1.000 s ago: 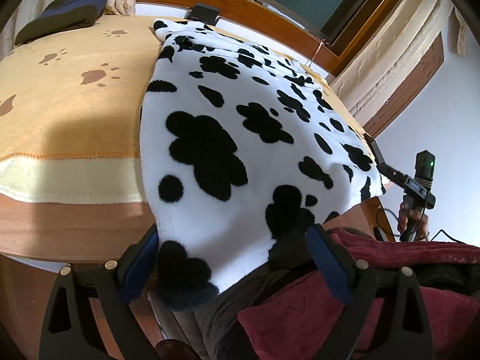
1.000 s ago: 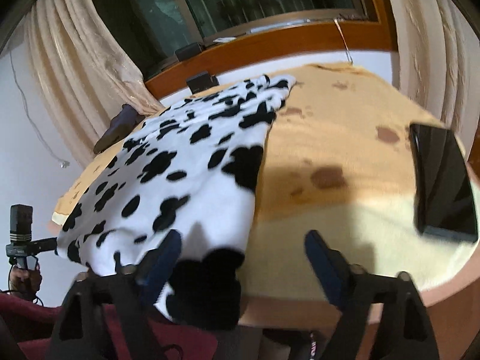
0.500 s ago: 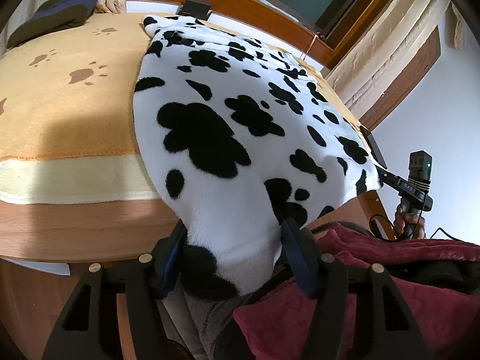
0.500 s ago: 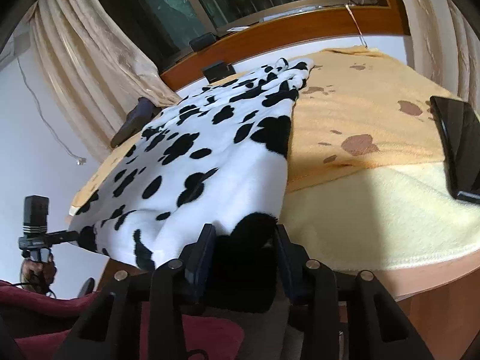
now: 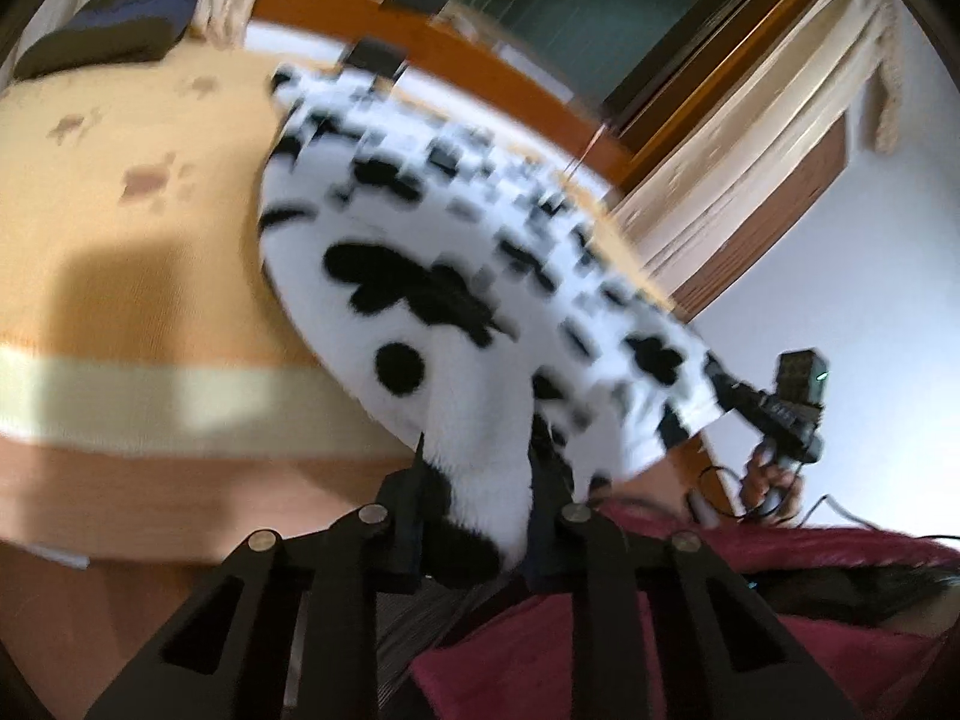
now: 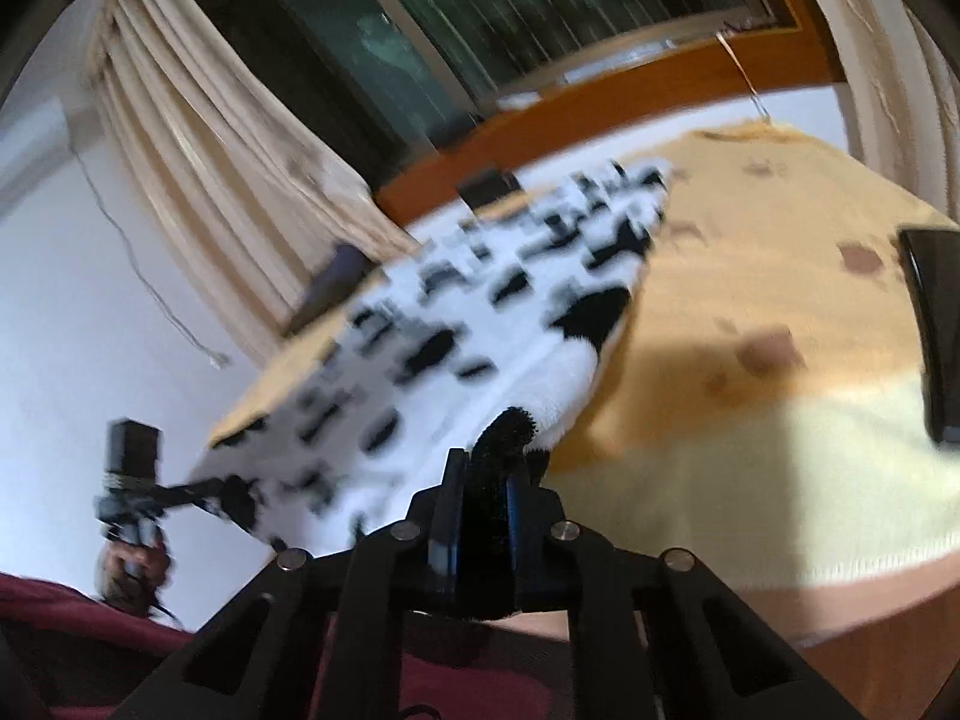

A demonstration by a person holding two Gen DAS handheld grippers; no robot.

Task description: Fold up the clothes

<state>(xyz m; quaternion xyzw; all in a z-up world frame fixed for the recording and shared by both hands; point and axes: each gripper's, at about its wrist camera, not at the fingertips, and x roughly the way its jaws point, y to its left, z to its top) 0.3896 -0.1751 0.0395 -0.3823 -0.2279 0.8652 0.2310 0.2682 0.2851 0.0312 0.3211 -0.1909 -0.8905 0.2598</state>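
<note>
Tools pinch cow-print garment (image 5: 456, 300) hem — left (image 5: 477, 474) closing, right (image 6: 483, 480) clamped.

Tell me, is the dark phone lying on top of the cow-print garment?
No, the dark phone lies on the yellow blanket, well apart from the cow-print garment.

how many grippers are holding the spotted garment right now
2. The left gripper is closing on the spotted garment at one near corner; the right gripper pinches the other.

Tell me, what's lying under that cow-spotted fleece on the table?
Under the cow-spotted fleece lies an orange paw-print blanket spread over the table. Whatever else sits beneath the fleece is covered.
</note>
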